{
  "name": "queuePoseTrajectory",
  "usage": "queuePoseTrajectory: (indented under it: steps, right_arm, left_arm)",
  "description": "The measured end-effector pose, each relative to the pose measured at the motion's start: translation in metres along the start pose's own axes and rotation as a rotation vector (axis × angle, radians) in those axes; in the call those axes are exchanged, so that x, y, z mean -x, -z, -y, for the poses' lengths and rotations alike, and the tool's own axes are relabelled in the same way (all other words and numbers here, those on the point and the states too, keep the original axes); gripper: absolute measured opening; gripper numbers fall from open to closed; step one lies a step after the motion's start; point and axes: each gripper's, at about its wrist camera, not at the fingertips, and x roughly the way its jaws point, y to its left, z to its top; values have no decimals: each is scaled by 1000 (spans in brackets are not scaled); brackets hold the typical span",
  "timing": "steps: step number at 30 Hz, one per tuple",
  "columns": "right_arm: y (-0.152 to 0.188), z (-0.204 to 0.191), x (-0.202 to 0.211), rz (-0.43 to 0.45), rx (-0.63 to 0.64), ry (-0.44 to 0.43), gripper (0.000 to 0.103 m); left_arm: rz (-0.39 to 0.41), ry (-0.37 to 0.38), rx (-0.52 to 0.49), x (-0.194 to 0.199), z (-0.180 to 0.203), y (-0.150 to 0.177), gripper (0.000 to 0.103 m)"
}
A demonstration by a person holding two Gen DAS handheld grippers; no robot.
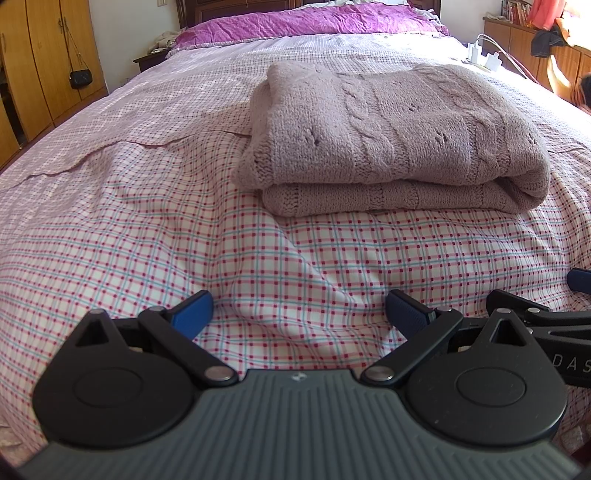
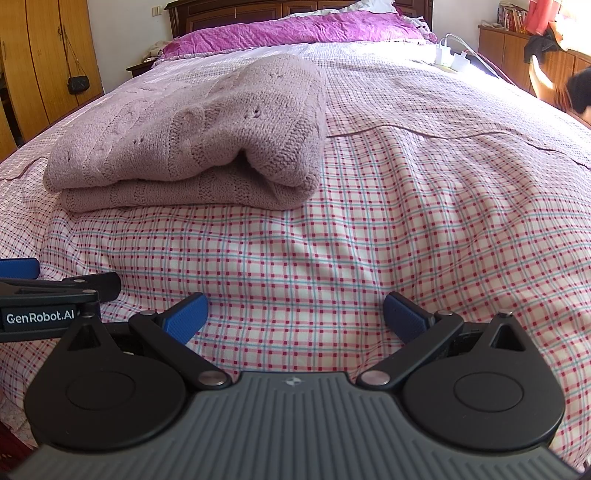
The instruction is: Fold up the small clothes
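Note:
A mauve cable-knit sweater (image 1: pixel 391 136) lies folded in a thick rectangle on the checked bedsheet (image 1: pixel 280 266). In the right wrist view the sweater (image 2: pixel 192 136) sits up and to the left, its rolled fold facing me. My left gripper (image 1: pixel 299 314) is open above bare sheet, well short of the sweater, with nothing between its blue pads. My right gripper (image 2: pixel 295 315) is open too, over the sheet near the bed's front edge. Each gripper shows at the edge of the other's view: the right gripper (image 1: pixel 546 321) and the left gripper (image 2: pixel 55 295).
A purple quilt (image 1: pixel 314 18) lies across the head of the bed. White chargers and cables (image 1: pixel 484 55) rest at the far right. Wooden wardrobes (image 1: pixel 40 62) with a hanging black bag stand left. A cabinet (image 2: pixel 517 48) with draped clothes stands right.

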Motion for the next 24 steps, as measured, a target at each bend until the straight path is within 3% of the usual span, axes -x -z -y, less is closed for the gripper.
queuePoseTrajectory:
  steps: [24]
  right_arm:
    - [0,2,-1,-1,-1,-1,103]
  left_arm:
    - [-2,2,5,0,0,0,102]
